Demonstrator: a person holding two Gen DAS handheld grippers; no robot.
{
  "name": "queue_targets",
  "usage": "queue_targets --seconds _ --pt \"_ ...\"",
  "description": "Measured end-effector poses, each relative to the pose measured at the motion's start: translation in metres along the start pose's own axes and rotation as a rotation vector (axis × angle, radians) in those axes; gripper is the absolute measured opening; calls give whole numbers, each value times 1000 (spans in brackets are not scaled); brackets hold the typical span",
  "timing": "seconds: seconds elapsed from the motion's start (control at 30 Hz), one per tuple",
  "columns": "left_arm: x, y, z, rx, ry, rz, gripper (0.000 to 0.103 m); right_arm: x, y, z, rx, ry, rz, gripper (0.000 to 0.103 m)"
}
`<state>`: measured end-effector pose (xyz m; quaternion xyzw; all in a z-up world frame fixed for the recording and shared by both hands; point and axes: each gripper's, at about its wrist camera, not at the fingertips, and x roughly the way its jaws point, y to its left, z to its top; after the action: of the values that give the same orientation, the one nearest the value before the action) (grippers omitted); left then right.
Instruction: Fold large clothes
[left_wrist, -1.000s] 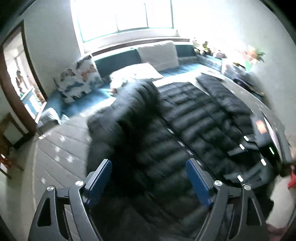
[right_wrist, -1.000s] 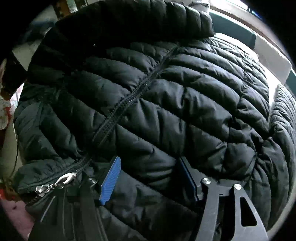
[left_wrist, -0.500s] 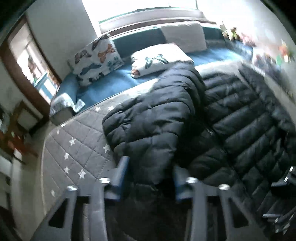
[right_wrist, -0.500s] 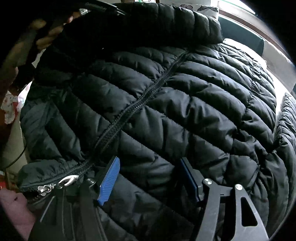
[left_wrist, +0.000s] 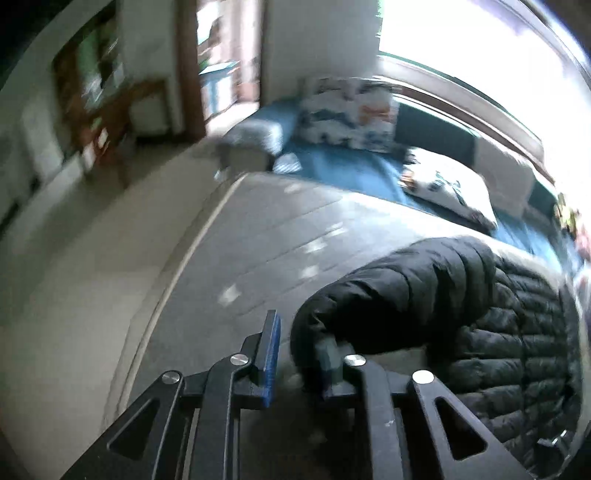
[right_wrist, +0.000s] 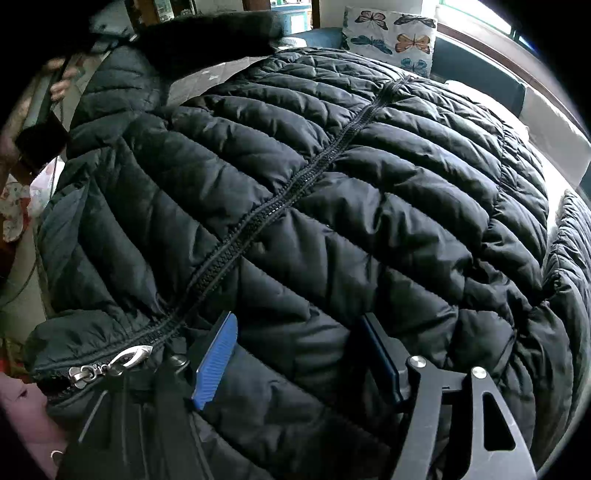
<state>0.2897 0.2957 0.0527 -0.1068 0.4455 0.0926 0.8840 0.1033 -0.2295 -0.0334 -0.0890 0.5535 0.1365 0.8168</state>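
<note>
Daylight from a wide window (left_wrist: 480, 55) falls on a bed covered with a pale grey quilted bedspread (left_wrist: 280, 236) printed with small white stars; a blue-cushioned window seat (left_wrist: 340, 166) runs along its far edge and carries a white cushion printed with butterflies (right_wrist: 391, 35).

Left wrist view (blurred): the black quilted down jacket (left_wrist: 517, 332) lies on the bedspread at the right of the picture. Its near sleeve (left_wrist: 399, 291) is drawn outward over the bedspread toward the camera. The left hand-held gripper (left_wrist: 301, 350) has just been closing, and its blue-padded jaws now stand narrow. The sleeve's cuff end lies against the right-hand pad; the left-hand pad shows a gap of bedspread beside it, so whether the cuff is truly pinched cannot be told.

Right wrist view: the jacket's front fills the picture, spread flat with its closed black zipper (right_wrist: 280, 206) running diagonally from the lower left toward the upper right. A silver metal zipper pull (right_wrist: 114, 363) lies at the collar end, near the lower left. The right hand-held gripper (right_wrist: 299, 354) has its jaws spread wide and has just been opening a little further; a puffed fold of the jacket sits between the pads, which rest down on the fabric beside the zipper. A person's hand (right_wrist: 61, 83) shows at the upper left edge.
</note>
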Motion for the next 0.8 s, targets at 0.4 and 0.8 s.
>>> queue_targets --seconds 0.4,0.8 --pt "26 82 -47 -1 50 155 82 5 -3 6 -4 19 -29 79" --pt "100 95 -23 -75 109 324 88 8 -4 6 -4 9 -18 88"
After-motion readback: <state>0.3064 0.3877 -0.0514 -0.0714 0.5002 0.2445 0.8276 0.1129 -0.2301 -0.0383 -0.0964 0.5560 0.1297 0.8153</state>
